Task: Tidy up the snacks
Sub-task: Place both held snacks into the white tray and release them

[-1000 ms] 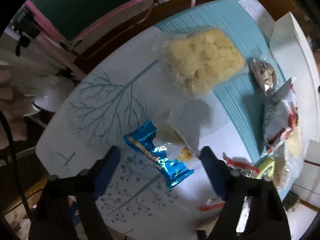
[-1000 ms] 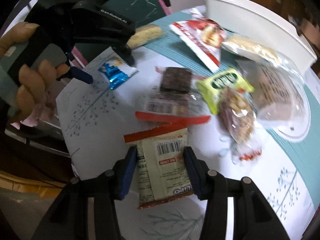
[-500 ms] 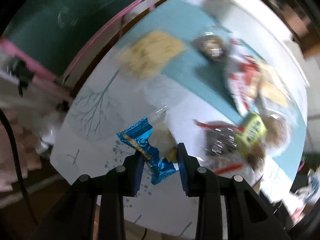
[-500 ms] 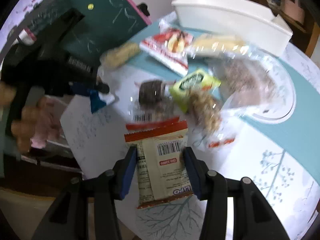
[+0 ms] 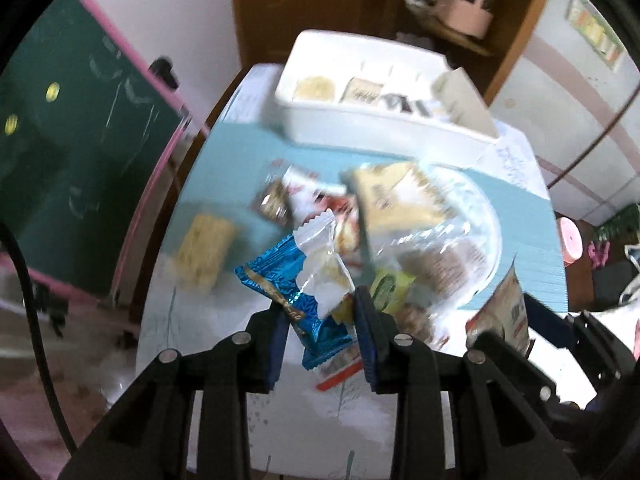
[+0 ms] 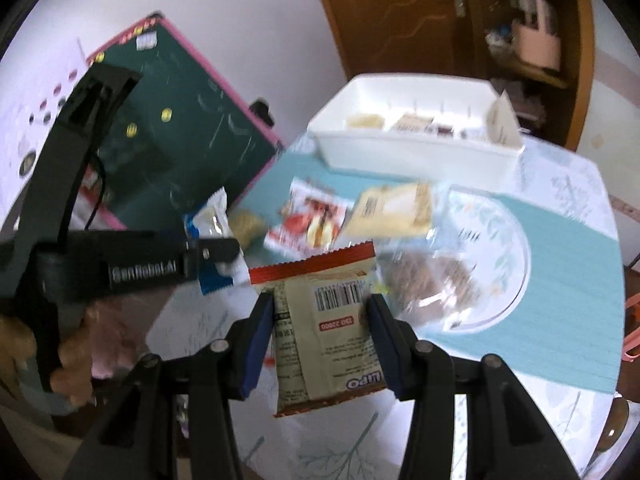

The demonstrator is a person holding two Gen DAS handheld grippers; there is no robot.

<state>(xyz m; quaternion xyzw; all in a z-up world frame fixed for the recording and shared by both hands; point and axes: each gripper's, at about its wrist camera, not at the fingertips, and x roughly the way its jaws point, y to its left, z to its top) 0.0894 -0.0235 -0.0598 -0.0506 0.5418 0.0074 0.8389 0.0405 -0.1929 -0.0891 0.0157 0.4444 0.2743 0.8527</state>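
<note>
Since a second ago both grippers are rising off the tree-patterned white tablecloth [image 5: 360,412], each carrying a packet. The left gripper [image 5: 320,320] is clenching the shiny blue-and-clear snack wrapper [image 5: 304,292], and the right gripper [image 6: 320,320] is gripping the beige barcode-printed biscuit packet with a red edge [image 6: 324,328]. Both packets are hanging above the loose snacks, short of the white rectangular plastic bin [image 6: 408,152] beyond.

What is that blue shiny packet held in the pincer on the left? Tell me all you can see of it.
The blue packet is a small crinkly foil snack wrapper, shiny blue with a gold band and a clear, zigzag-edged end showing a pale sweet inside. The left gripper is shut on it, both blue pads pressing its sides, and it hangs tilted, lifted clear of the table. In the right wrist view it peeks out beside that gripper. Nothing else seems to touch it.
</note>
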